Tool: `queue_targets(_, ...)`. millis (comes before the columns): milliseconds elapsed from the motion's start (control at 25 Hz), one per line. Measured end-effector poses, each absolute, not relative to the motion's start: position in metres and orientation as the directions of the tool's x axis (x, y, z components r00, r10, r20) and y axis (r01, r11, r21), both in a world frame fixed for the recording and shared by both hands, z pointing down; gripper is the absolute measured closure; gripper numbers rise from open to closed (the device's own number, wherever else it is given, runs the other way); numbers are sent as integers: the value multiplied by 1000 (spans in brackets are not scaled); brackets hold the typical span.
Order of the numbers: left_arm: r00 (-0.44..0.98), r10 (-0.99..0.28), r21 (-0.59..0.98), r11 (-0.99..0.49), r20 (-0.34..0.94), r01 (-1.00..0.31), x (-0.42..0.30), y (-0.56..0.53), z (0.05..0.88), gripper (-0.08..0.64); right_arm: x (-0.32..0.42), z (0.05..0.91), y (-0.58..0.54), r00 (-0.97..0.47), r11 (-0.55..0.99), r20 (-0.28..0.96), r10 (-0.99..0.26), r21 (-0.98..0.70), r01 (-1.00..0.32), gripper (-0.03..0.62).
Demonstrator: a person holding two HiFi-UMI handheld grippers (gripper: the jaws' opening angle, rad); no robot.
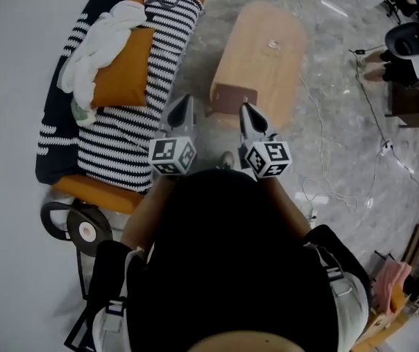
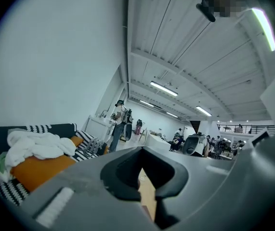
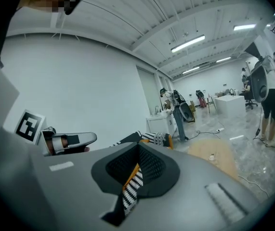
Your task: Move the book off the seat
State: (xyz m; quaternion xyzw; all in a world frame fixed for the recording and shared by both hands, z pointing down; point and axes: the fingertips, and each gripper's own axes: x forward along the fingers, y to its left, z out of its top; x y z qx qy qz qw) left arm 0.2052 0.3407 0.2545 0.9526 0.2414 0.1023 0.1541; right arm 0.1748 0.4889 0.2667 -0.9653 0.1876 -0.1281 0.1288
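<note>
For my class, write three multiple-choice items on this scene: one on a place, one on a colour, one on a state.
1. The white cloth lies on: A the orange cushion; B the wooden table; C the floor.
2. The blanket has stripes of: A red and white; B black and white; C blue and yellow.
3. The left gripper is: A wide open; B shut on the cloth; C shut, empty.
Answers: A, the cloth rests atop the cushion; B, black and white bands; C, its jaws meet with nothing between.

— What is cut off or covered?
— The striped sofa cover (image 1: pixel 125 134) is cropped at the top edge, and the floor is masked by the person's head (image 1: pixel 231 262).
— Anything too small?
— The distant people (image 2: pixel 179 135) cannot be made out.
</note>
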Motion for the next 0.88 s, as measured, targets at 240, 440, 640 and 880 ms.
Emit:
queue_targets(240, 870, 480, 341, -842, 115, 419, 206, 339, 250, 554, 178, 263, 489, 895, -898, 198, -399, -281, -338, 584)
queue_targets(440, 870, 480, 348, -839, 112, 418, 208, 336, 248, 554, 179, 257, 484, 894, -896, 187, -408, -267, -354, 584)
queue_targets(640, 865, 489, 348, -835, 115, 426, 208, 338, 250, 554, 180, 255, 480, 892, -895, 179, -415, -258, -364, 584)
queue_targets(880, 868, 484, 354, -836, 114, 420, 209, 335, 251, 554, 178, 256, 481, 892, -895, 181, -415, -257, -365, 585)
